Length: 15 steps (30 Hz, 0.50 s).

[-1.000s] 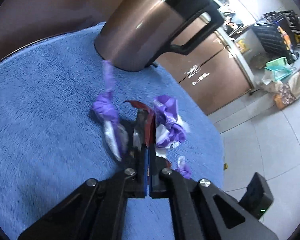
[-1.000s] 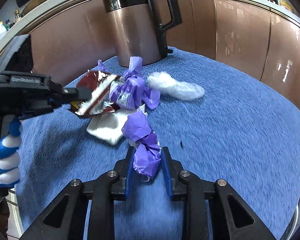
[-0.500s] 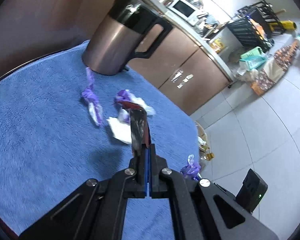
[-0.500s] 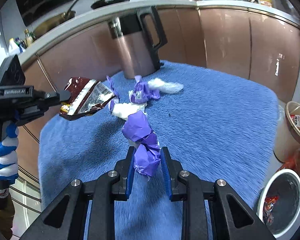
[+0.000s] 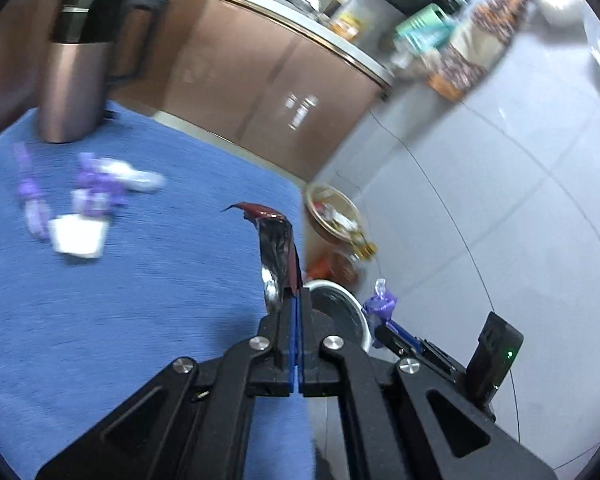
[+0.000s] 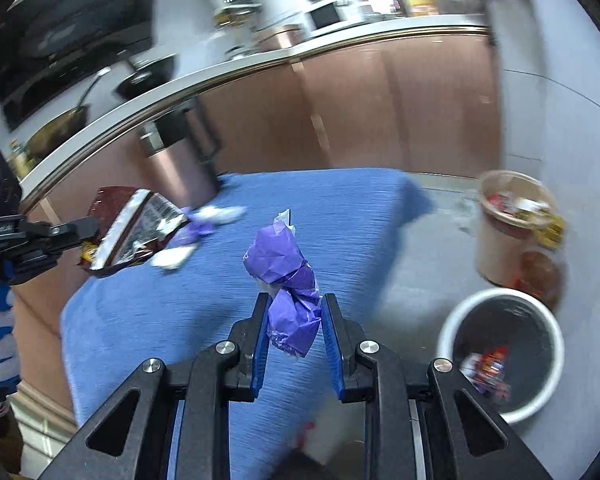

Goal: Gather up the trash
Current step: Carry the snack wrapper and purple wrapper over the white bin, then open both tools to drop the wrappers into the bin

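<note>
Crinkling purple wrapper (image 6: pixel 286 280), shiny maroon packet (image 5: pixel 276 248)

Bright, motion-blurred, fisheye-warped edges

The right gripper (image 6: pixel 294 322) pinches a crumpled purple wrapper (image 6: pixel 286 276) above the blue cloth (image 6: pixel 228 292). At nine o'clock the left gripper (image 6: pixel 82 230) holds a dark red foil packet (image 6: pixel 134 232). At four o'clock sits a white bin (image 6: pixel 500 350) holding scraps
</note>
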Each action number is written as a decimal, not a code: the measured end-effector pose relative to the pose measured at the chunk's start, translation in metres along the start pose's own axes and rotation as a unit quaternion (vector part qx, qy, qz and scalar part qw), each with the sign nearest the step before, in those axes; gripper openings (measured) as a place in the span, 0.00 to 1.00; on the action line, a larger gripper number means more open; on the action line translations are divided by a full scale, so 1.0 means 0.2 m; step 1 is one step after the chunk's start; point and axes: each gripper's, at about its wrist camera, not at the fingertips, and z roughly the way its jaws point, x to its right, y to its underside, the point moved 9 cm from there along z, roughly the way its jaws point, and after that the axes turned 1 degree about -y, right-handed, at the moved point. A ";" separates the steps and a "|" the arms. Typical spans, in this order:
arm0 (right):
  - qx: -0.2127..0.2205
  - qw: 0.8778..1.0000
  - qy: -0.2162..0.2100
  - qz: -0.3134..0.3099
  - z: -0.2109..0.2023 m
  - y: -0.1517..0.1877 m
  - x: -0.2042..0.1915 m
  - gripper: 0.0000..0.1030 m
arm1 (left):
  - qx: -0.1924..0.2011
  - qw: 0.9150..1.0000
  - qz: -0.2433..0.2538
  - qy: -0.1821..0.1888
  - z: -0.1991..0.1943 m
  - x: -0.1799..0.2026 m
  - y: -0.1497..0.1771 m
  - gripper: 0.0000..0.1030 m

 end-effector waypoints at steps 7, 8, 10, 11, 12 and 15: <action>0.009 0.991 0.110 0.078 -0.13 0.06 0.53 0.23 | -0.074 0.995 0.065 0.024 0.46 0.43 0.07 0.00; 0.008 0.989 0.120 0.087 -0.13 0.07 0.59 0.23 | -0.083 0.993 0.076 0.024 0.53 0.48 0.08 0.00; 0.003 0.984 0.141 0.105 -0.12 0.09 0.70 0.23 | -0.100 0.990 0.096 0.020 0.66 0.57 0.11 0.00; 0.000 0.982 0.149 0.113 -0.12 0.10 0.75 0.23 | -0.110 0.989 0.102 0.019 0.74 0.62 0.12 0.00; -0.003 0.980 0.158 0.118 -0.11 0.11 0.81 0.23 | -0.117 0.987 0.106 0.019 0.79 0.65 0.12 0.00; -0.012 0.976 0.179 0.126 -0.07 0.11 0.92 0.24 | -0.128 0.986 0.110 0.016 0.98 0.74 0.11 0.00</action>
